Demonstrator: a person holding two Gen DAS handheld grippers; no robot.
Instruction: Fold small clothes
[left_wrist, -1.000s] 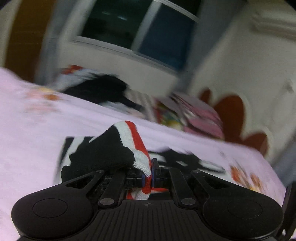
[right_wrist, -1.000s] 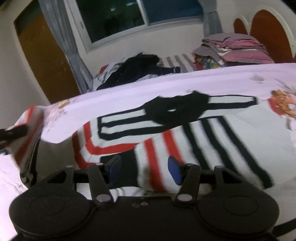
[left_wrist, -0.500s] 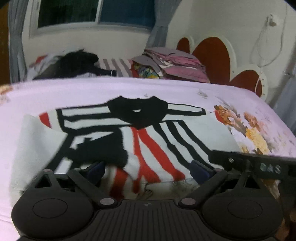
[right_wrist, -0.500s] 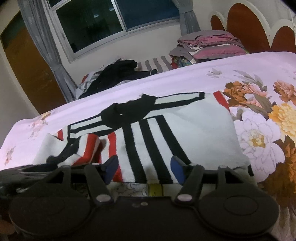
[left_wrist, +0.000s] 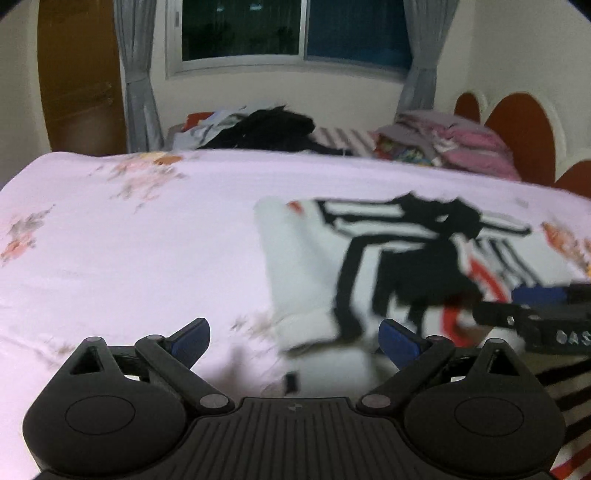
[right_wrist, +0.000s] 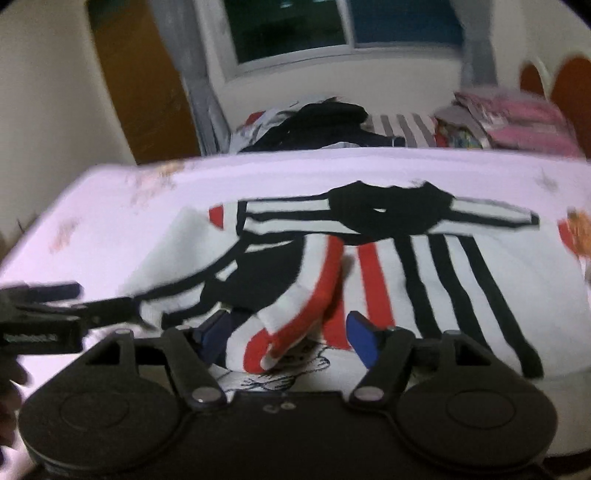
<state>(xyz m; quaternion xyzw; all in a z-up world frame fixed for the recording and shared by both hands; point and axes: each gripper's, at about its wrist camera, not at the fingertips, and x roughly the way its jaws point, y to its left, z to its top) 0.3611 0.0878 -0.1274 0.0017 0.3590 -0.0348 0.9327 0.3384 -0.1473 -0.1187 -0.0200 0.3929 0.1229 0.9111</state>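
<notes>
Left wrist view: left gripper (left_wrist: 293, 338), jaws spread wide, nothing between them, held low over the pink floral bedsheet (left_wrist: 129, 251). Striped sweater (left_wrist: 399, 258) (white, with black and red bands) lies flat on the sheet, its near left edge just beyond the right fingertip. Right gripper (left_wrist: 539, 295) enters over the sweater's right side.

Right wrist view: right gripper (right_wrist: 288, 334), jaws spread, straddling the sweater's folded-in sleeve cuff (right_wrist: 295, 314) without pinching it. Sweater (right_wrist: 461, 280) spread on the sheet; pile of clothes (right_wrist: 325, 122) beyond it.

Sweater (left_wrist: 402, 258) motion-blurred, cut off right
</notes>
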